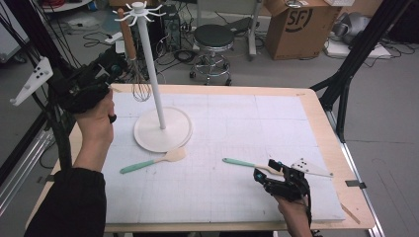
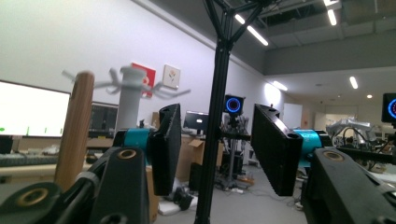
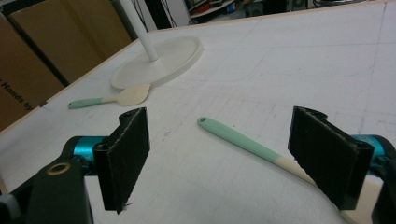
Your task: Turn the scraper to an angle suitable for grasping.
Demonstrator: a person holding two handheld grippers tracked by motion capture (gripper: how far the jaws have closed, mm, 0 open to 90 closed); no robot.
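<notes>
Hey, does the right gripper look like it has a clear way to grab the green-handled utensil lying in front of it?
Probably yes. The right gripper has its jaws open, and the green-handled utensil lies flat on the table just ahead of them, running under the jaw on the right of that view. Nothing lies between.

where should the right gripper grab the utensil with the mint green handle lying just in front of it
Grip the mint green handle of the utensil, a little short of where it turns cream. It lies flat on the white mat, slim and straight, running between the open jaws of the right gripper. Come down from above with one pad on each long side; the wider cream end sits under the gripper body and is harder to reach.
</notes>
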